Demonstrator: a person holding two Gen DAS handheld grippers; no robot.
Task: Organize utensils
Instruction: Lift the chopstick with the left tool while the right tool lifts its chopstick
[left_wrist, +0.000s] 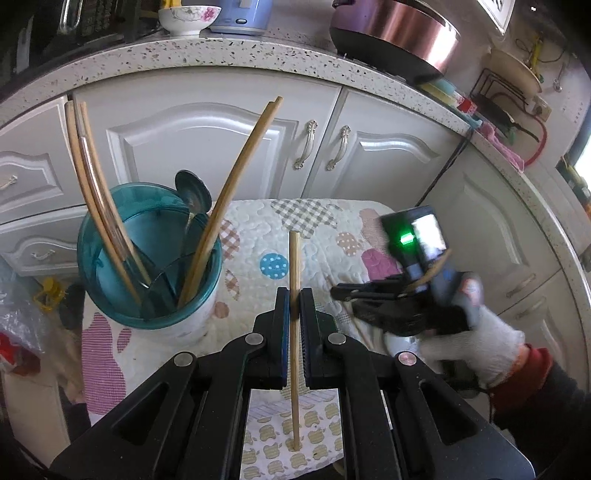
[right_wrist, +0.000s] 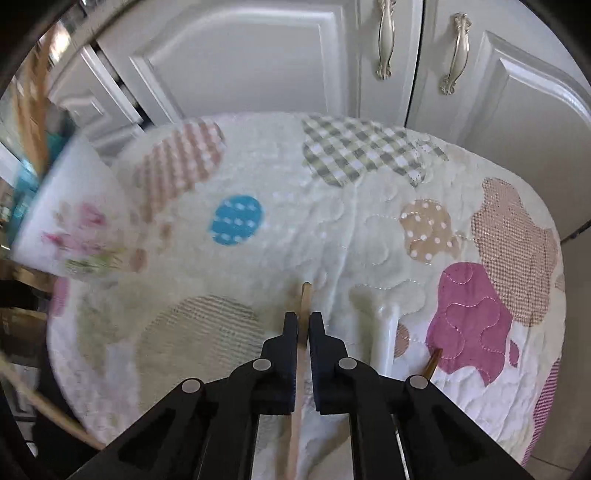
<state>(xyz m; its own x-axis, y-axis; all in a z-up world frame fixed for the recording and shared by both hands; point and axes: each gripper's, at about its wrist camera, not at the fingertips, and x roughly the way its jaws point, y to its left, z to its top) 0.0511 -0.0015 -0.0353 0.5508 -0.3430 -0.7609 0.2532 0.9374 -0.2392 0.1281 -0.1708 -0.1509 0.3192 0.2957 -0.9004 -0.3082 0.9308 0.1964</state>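
Both tongs, left (left_wrist: 294, 295) and right (right_wrist: 303, 325), are each clamping a chopstick (left_wrist: 294, 332); I'm aiming mine for the teal holder (left_wrist: 147, 258) next, needing it tipped upright over the rim.

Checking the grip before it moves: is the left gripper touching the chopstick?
Touching. The left wrist view shows the left gripper with both pads pressed against the chopstick, no gap.

A patchwork quilted cloth (left_wrist: 317, 229) covers the low table, with a blue dotted patch (right_wrist: 236, 219) near its middle. At twelve o'clock stand white cabinet doors (left_wrist: 207, 144) with ornate metal handles (left_wrist: 309, 144). On the speckled countertop (left_wrist: 258, 55) sit a floral bowl (left_wrist: 186, 20) at eleven o'clock and, at one o'clock, what may be a copper-toned cooker (left_wrist: 399, 33).
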